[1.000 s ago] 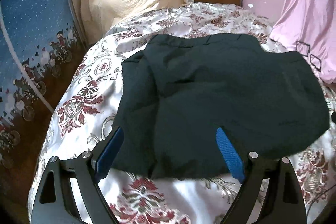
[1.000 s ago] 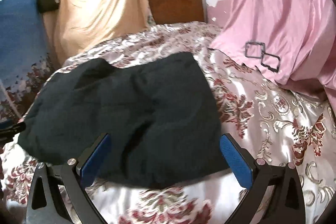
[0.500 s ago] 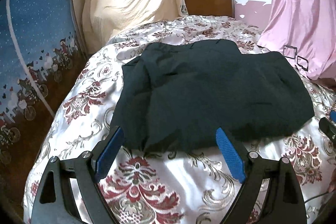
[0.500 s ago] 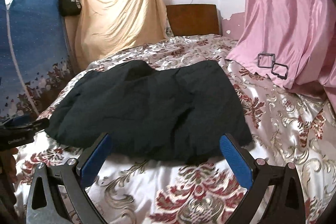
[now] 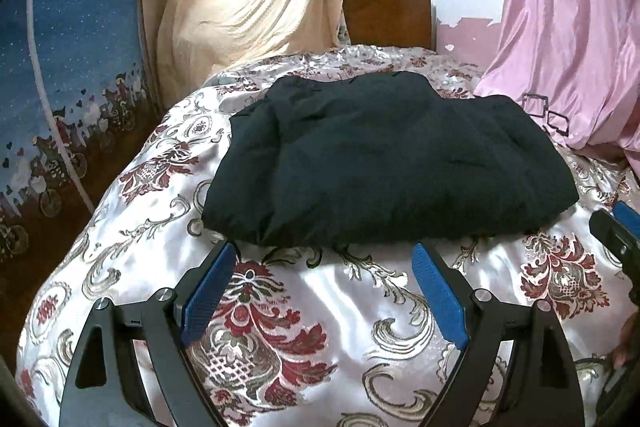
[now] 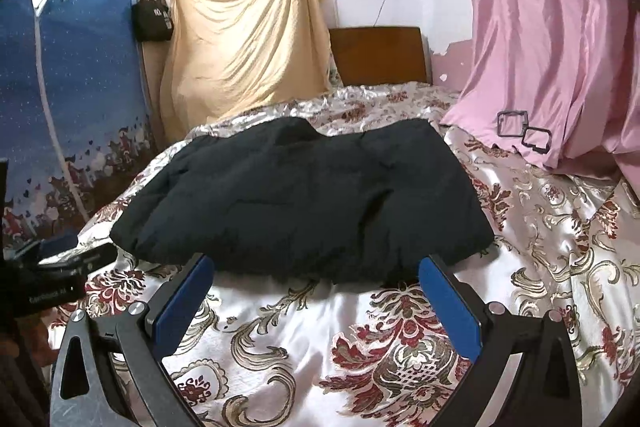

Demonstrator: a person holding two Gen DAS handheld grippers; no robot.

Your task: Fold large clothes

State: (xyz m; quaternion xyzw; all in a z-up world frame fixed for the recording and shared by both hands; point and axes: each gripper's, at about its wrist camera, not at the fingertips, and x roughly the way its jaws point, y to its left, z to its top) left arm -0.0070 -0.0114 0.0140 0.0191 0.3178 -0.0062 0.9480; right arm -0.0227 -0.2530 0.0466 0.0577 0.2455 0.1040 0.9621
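A dark navy garment (image 5: 384,163) lies folded into a rough rectangle in the middle of the bed; it also shows in the right wrist view (image 6: 304,199). My left gripper (image 5: 324,259) is open and empty, just short of the garment's near edge. My right gripper (image 6: 316,271) is open and empty, at the garment's near edge, not touching it. The right gripper's tip shows at the right edge of the left wrist view (image 5: 616,231). The left gripper shows at the left edge of the right wrist view (image 6: 52,267).
The bed has a shiny floral cover (image 5: 320,327). A pink curtain (image 6: 552,39) hangs at the right, a beige cloth (image 6: 248,39) and wooden headboard (image 6: 380,55) at the back, a blue patterned panel (image 5: 68,67) at the left. A black bag (image 6: 152,15) hangs there.
Both grippers have drawn back toward me and away from the garment, which lay between their open fingers a second ago. The garment stays folded on the bed.
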